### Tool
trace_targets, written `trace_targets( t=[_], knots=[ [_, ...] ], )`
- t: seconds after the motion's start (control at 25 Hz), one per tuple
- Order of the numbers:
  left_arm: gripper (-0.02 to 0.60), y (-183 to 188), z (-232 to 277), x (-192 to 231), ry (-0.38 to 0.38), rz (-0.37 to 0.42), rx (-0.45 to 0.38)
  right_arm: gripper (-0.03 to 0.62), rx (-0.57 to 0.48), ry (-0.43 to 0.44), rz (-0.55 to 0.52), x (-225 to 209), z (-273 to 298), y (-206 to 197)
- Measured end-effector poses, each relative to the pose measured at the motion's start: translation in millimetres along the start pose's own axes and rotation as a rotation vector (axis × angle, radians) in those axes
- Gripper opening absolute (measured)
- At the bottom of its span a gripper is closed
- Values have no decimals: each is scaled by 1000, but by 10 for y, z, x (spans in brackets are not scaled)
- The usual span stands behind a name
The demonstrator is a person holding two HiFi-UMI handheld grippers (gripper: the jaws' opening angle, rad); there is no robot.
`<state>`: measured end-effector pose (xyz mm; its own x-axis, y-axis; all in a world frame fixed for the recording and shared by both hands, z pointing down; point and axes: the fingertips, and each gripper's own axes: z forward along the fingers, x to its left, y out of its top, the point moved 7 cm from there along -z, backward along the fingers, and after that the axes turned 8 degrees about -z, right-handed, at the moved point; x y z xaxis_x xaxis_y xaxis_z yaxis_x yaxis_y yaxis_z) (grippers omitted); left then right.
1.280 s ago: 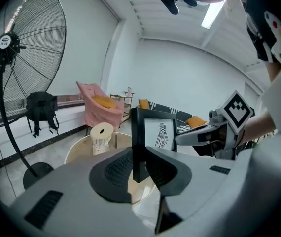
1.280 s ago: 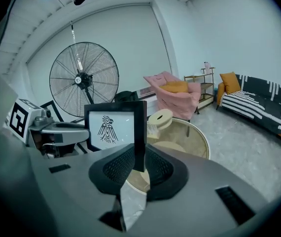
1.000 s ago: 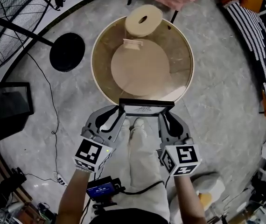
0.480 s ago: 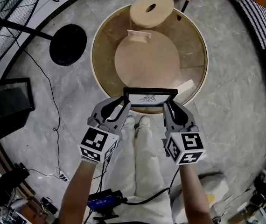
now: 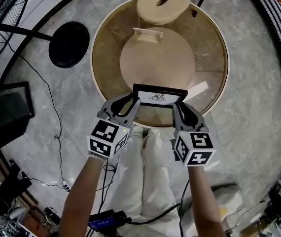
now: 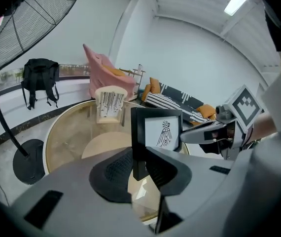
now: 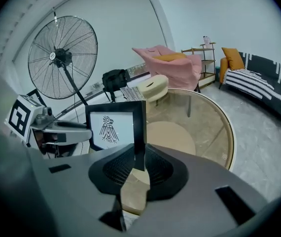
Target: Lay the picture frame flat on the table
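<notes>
A black picture frame (image 5: 159, 97) with a bird print on white hangs upright over the near rim of the round glass table (image 5: 101, 38), its picture facing me. My left gripper (image 5: 132, 103) is shut on the frame's left edge, and my right gripper (image 5: 176, 108) is shut on its right edge. In the left gripper view the frame (image 6: 158, 131) rises from between the left gripper (image 6: 140, 164) pads, with the other gripper beyond it. The right gripper view shows the frame (image 7: 115, 127) pinched by its side in the right gripper (image 7: 139, 161).
On the table's far side stands a small wooden rack (image 5: 148, 33). A white strip (image 5: 197, 89) lies near the right rim. A cream round stool (image 5: 162, 3) stands behind the table. A fan's black base (image 5: 69, 44) and a dark screen (image 5: 5, 112) are on the floor at the left.
Both grippers have carried the frame forward, from in front of the table's near edge to above its rim. The grip on both sides is the same.
</notes>
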<state>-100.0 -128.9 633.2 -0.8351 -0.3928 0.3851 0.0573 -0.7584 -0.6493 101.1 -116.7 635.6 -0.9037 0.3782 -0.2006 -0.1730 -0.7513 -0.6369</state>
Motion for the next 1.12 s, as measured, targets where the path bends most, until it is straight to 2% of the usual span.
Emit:
trace_targets(
  t=[0.36,0.68,0.96,1.12],
  knots=[
    [94,-152,447,201,15,-15,63,84,50,11,-15,-205,420,-157],
    [94,-63,757,324,17,47,108,84,74,18,22,-358,654,-176],
    [101,-52,949,442,39,-11,108,83,42,22,39,-454,824,-112],
    [103,-33,1057,488,83,-1,100,81,16,17,70,-499,930,-92]
  ],
)
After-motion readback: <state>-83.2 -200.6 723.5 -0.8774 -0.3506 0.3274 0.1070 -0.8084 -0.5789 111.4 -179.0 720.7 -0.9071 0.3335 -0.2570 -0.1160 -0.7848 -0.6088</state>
